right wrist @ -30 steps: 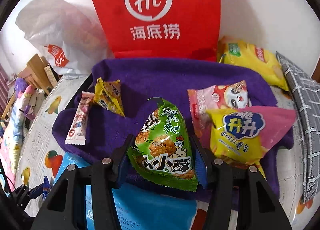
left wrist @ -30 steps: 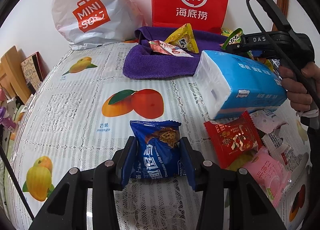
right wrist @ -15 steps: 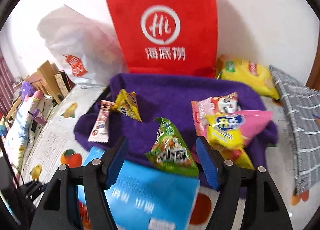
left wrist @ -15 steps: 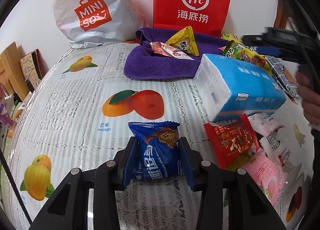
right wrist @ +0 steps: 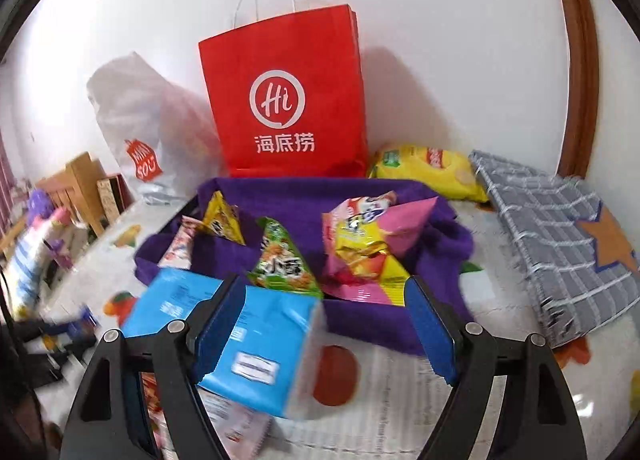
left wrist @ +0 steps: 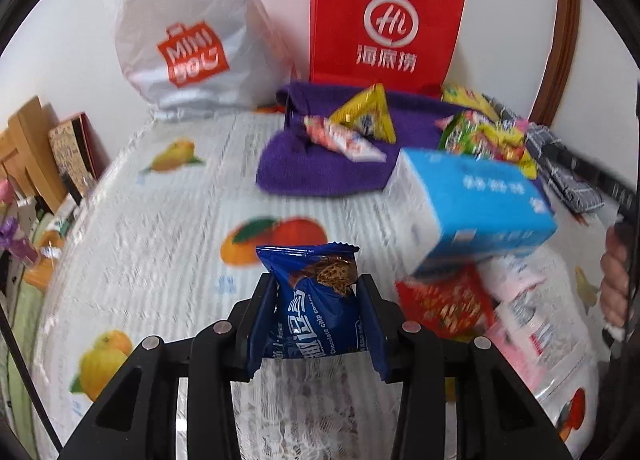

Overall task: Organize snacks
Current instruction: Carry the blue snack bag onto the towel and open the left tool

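My left gripper [left wrist: 316,324] is shut on a blue chocolate chip cookie packet [left wrist: 316,296], held just above the fruit-print tablecloth [left wrist: 160,244]. My right gripper [right wrist: 324,324] hovers in front of the purple towel [right wrist: 312,196]; its jaws are opening and nothing is pressed between the pads. A green snack bag [right wrist: 284,264] lies on the towel beside a yellow packet [right wrist: 222,220] and pink and yellow bags [right wrist: 368,244]. Below the right gripper lies a blue tissue pack [right wrist: 256,336]. More loose snacks, red [left wrist: 444,304] and pink [left wrist: 532,324], lie to the right of the left gripper.
A red paper bag [right wrist: 284,100] and a white plastic bag [left wrist: 188,44] stand against the wall behind the towel. A yellow chip bag [right wrist: 428,172] and a grey checked cloth [right wrist: 560,236] lie to the right. A person's hand [left wrist: 614,284] shows at the right edge.
The right gripper let go of the green snack bag onto the purple towel, opened wider and drew back and up. The left gripper rose a little with the blue packet.
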